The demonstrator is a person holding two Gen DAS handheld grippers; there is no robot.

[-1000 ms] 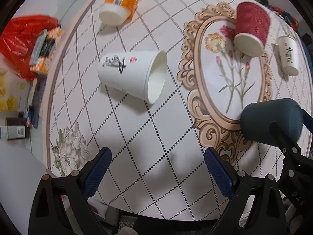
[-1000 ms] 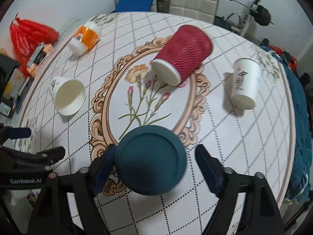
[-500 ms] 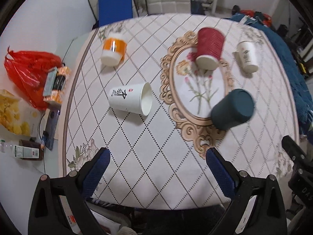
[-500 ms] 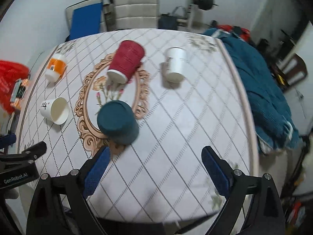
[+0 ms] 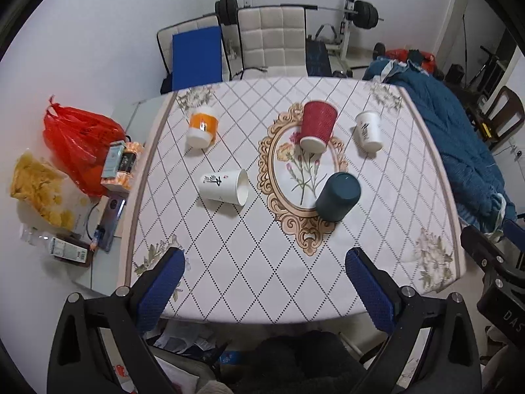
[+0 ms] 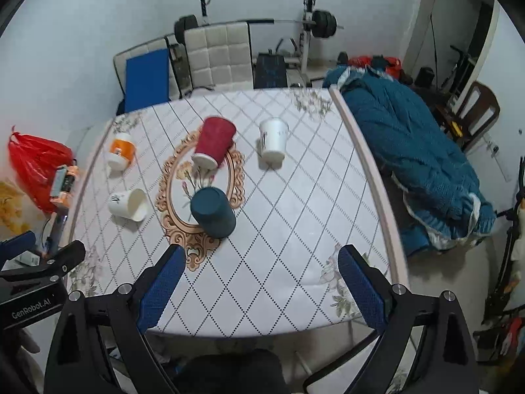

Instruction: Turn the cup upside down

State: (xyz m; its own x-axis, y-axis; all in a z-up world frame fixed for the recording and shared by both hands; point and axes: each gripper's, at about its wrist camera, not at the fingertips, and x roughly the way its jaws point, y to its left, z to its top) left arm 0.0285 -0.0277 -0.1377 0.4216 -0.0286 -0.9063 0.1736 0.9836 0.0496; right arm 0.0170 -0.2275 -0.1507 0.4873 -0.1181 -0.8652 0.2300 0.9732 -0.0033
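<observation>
Both grippers, left [image 5: 262, 282] and right [image 6: 259, 279], are hanging wide open and empty at the frame bottom. The teal cup [image 5: 338, 196] is standing upside down mid-frame; probably light, stiff, best pinched across its sides.

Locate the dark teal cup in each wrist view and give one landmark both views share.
Left wrist view: the dark teal cup stands mouth down, right of centre, on the lower right edge of the ornate oval frame.
Right wrist view: the dark teal cup sits left of centre, on the frame's lower right.
Shared landmark: the red ribbed cup lying beyond it.
</observation>
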